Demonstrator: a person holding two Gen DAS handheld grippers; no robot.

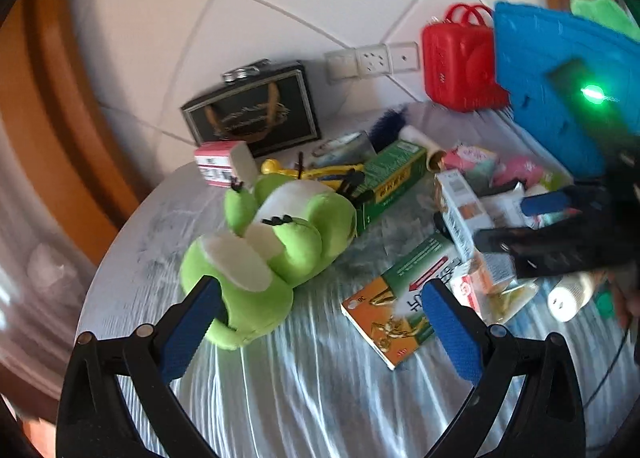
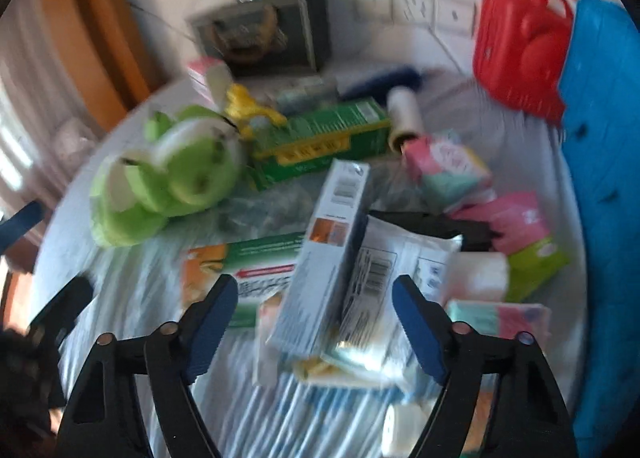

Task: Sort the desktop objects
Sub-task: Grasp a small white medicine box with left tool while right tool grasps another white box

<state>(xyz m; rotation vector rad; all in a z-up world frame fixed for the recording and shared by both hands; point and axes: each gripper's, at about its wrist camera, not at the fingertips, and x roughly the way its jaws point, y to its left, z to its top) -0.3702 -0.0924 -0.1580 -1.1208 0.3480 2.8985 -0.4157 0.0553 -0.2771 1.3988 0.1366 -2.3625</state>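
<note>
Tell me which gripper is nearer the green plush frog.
Left. The left gripper has one finger beside the green plush frog; the right gripper hovers over the boxes, well apart.

Honestly nothing's properly readable, just a tiny "36" on the orange booklet (image 1: pixel 386 328); other box labels are blurred.

Plush frog (image 1: pixel 264 246) left of long carton (image 1: pixel 390 177)
</note>
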